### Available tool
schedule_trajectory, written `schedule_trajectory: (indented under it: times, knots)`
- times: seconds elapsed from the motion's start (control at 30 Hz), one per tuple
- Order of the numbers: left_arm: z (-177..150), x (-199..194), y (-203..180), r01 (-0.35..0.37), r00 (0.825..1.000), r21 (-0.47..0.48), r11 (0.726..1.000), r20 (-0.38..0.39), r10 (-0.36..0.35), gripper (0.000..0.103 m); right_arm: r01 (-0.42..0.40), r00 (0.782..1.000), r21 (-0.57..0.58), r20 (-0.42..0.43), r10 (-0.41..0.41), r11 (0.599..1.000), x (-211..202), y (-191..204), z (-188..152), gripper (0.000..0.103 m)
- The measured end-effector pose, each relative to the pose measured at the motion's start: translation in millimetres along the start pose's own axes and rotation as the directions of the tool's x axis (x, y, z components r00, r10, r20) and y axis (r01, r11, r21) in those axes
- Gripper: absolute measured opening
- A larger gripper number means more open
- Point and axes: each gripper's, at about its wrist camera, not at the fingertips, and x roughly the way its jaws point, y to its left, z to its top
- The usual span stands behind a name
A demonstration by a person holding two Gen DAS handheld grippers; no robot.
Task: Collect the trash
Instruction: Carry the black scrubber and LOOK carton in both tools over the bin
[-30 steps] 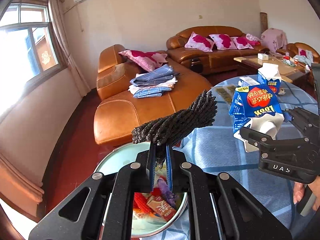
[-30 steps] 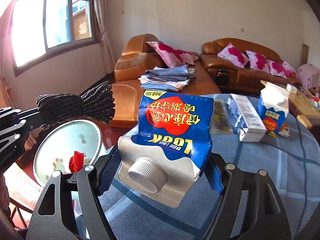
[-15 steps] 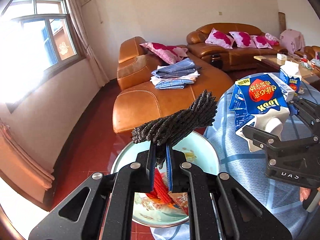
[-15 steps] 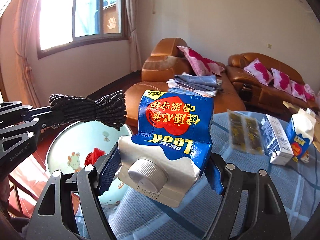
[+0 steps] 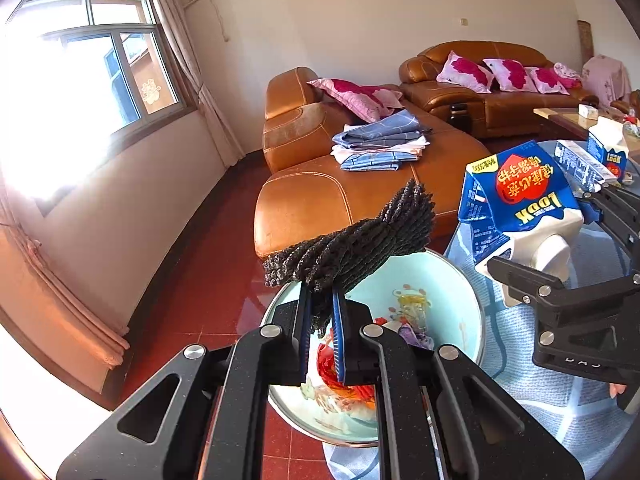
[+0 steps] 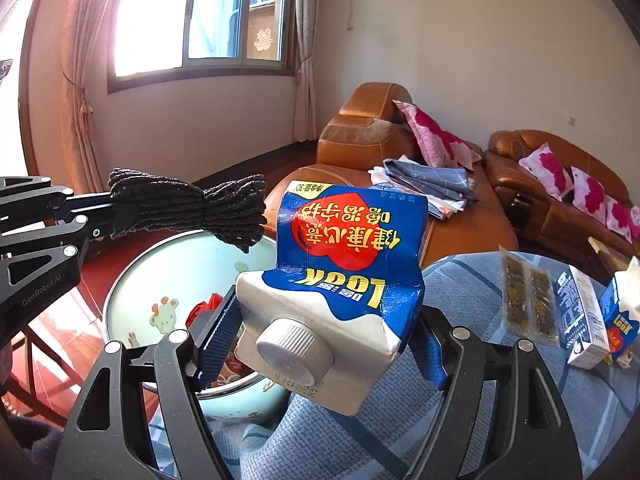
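Observation:
My left gripper (image 5: 320, 312) is shut on a dark knitted bundle (image 5: 352, 240), holding it over a pale blue basin (image 5: 468, 304) with wrappers inside. The right wrist view shows the same bundle (image 6: 188, 208) above the basin (image 6: 160, 272) at the left. My right gripper (image 6: 320, 316) is shut on a blue and white milk carton (image 6: 340, 264), cap toward the camera, beside the basin's right rim. From the left wrist view, the carton (image 5: 520, 208) hangs in the right gripper (image 5: 560, 280) over the blue checked tablecloth (image 5: 540, 396).
On the table lie a snack packet (image 6: 528, 296), a flat blue box (image 6: 580, 320) and a second carton (image 6: 620, 316). Orange leather sofas (image 5: 320, 200) with folded cloths (image 5: 380, 144) and pink cushions stand behind. Red floor (image 5: 192, 300) lies left of the basin.
Both grippers swung left toward the basin, which now sits more fully under the bundle and beside the carton. Neither grip has altered.

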Motion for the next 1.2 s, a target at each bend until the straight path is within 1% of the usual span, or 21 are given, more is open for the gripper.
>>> schedule_trajectory:
  times: [0.07, 0.27, 0.57, 0.73, 0.97, 1.2]
  knots:
    - [-2, 0, 2, -0.011, 1.000, -0.001, 1.000, -0.002, 0.011, 0.009, -0.003, 1.000, -0.014, 0.003, 0.003, 1.000, 1, 0, 1, 0.075]
    - [-6, 2, 11, -0.050, 0.999, -0.007, 0.999, -0.018, 0.049, 0.009, -0.028, 0.999, -0.055, -0.030, 0.027, 0.998, 8, 7, 0, 0.075]
    - [-14, 4, 20, -0.069, 0.997, -0.026, 0.997, -0.036, 0.068, 0.009, -0.068, 0.997, -0.163, -0.047, 0.061, 0.984, 10, 25, -1, 0.075]
    - [-16, 3, 23, -0.079, 0.996, -0.040, 0.996, -0.038, 0.078, 0.009, -0.083, 0.996, -0.174, -0.027, 0.080, 0.981, 6, 24, -1, 0.075]
    - [-16, 4, 24, -0.083, 0.996, -0.037, 0.996, -0.032, 0.082, 0.009, -0.075, 0.997, -0.195, -0.015, 0.074, 0.978, 10, 23, 3, 0.075]
    - [-21, 9, 23, -0.083, 0.996, -0.034, 0.996, -0.045, 0.082, 0.009, -0.095, 0.995, -0.195, -0.031, 0.091, 0.976, 14, 24, 1, 0.075]
